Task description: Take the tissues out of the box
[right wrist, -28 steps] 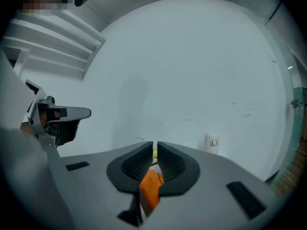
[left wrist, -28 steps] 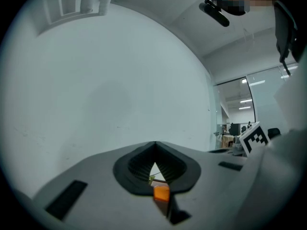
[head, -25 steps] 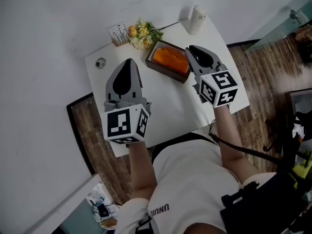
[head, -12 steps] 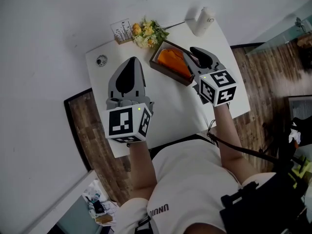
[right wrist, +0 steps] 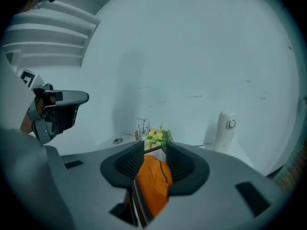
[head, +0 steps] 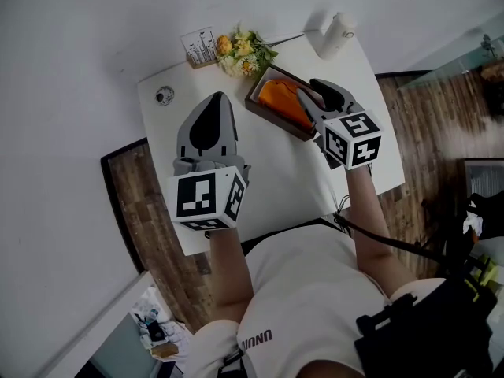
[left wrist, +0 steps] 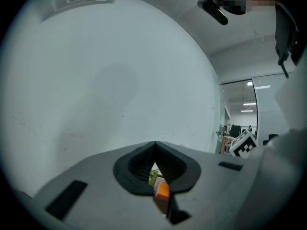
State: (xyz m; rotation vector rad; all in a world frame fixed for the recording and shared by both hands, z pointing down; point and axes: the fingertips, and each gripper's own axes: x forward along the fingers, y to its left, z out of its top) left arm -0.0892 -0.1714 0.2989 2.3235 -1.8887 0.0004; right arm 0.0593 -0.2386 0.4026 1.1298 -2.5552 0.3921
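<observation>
Our right gripper's (head: 307,94) jaws had just been opening and stood fairly wide, the soft orange tissues (head: 279,99) between their ribbed pads, down in the brown box (head: 266,115) near the white table's (head: 276,179) far edge. Our left gripper's (head: 215,98) jaws were together, empty. The card's (head: 198,47) print was unreadable.

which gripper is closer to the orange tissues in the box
Right. The right gripper, jaws just opened, has the orange tissues between them; the left gripper hangs apart over the table.
</observation>
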